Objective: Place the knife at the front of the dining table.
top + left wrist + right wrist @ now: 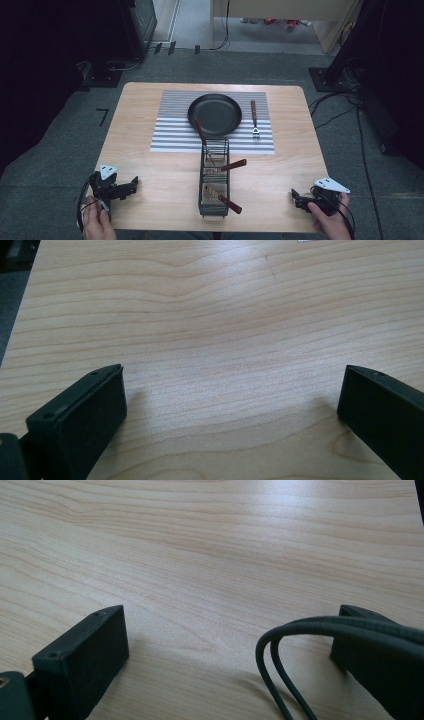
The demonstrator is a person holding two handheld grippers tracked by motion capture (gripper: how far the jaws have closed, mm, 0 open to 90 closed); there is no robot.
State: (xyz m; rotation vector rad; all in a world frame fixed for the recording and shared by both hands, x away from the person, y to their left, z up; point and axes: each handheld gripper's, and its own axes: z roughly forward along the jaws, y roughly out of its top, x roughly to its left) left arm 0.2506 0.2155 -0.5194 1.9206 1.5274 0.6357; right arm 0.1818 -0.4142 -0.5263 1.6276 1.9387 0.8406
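Note:
A black frying pan (215, 114) with a brown handle lies on a striped placemat (170, 130) at the table's far middle. Right of it on the mat lies a fork (254, 117) with a brown handle. A black wire basket (215, 177) stands at the front middle, and two brown-handled utensils (234, 164) stick out of it to the right. My left gripper (132, 184) (232, 372) rests open on bare wood at the front left. At the front right corner my right gripper (296, 198) (230, 610) is open too, nothing between its jaws.
The wooden table (145, 165) has bare room on both sides of the basket. A dark cable (280, 650) loops over the wood by the right gripper's right jaw. Grey carpet, cables and dark equipment surround the table.

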